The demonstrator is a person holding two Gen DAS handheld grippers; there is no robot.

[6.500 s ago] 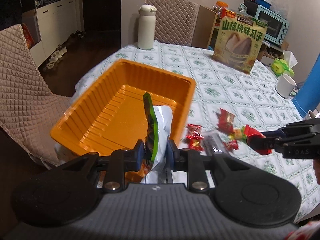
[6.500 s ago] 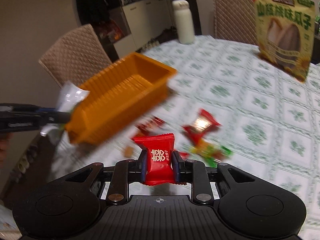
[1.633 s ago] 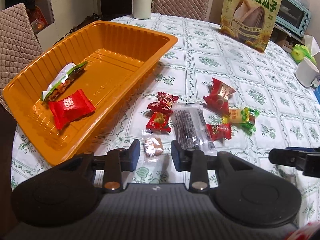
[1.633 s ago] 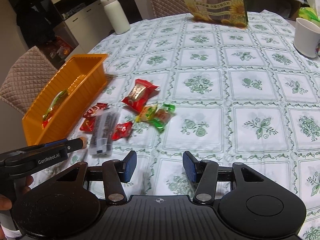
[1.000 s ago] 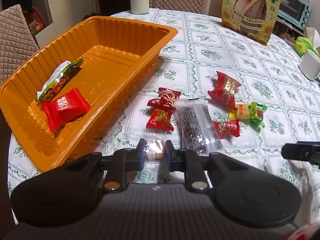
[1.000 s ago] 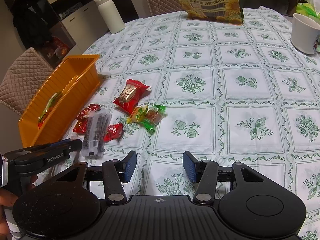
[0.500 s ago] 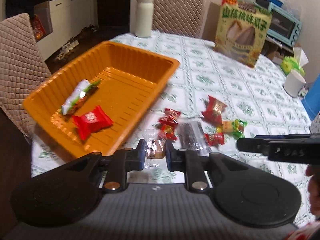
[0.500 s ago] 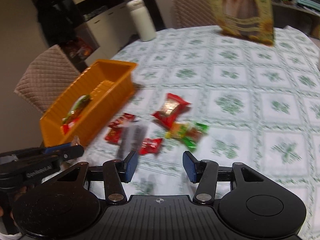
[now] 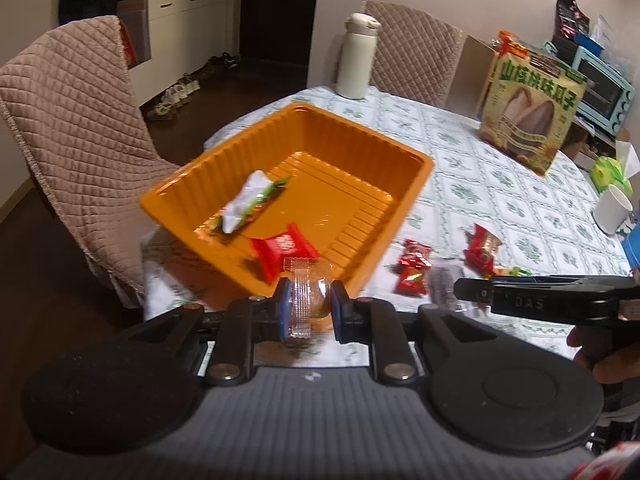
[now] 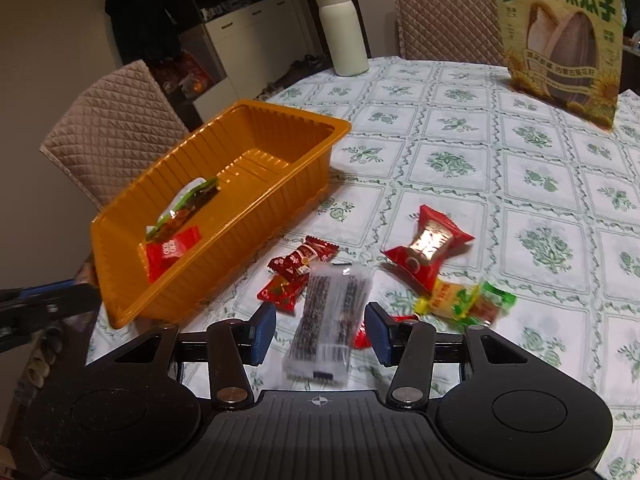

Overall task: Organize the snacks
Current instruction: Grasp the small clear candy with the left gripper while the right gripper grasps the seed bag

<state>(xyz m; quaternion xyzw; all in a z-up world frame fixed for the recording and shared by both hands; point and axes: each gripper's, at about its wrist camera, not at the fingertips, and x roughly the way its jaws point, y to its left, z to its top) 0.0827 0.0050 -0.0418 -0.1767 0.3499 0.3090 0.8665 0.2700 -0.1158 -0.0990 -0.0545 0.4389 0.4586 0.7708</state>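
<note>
Gripping a clear-wrapped candy (image 9: 306,300), left gripper (image 9: 307,307) has its jaws narrowed onto the wrapper at lower centre of the left wrist view, raised in front of the near wall of the orange tray (image 9: 224,184). Tray sits mid-frame on the surface (image 9: 500,184), which has a green-patterned cloth. Inside the tray: a white-and-green snack packet (image 9: 248,200) lying diagonally, and a red candy packet (image 9: 285,249) just beside it, nearer the camera.

Right gripper (image 10: 320,334), jaws wide apart, holding nothing, low centre of the right wrist view. Between its blue pads (image 10: 264,332) lies a clear packet of dark snack (image 10: 332,316) flat on the surface; cannot tell if the pads touch it. Left of that packet, two small red candies (image 10: 296,276) close together. Right of it, a larger red candy packet (image 10: 430,254), and a yellow-green wrapped candy (image 10: 466,304) near the right pad. Part of another red wrapper (image 10: 362,336) shows under the clear packet's edge.

Background, upper part of frames: white thermos bottle (image 10: 342,28), big sunflower-seed bag (image 10: 560,36) standing upper right, quilted chairs (image 9: 76,140), white cup (image 9: 612,208) at right edge of left view.
</note>
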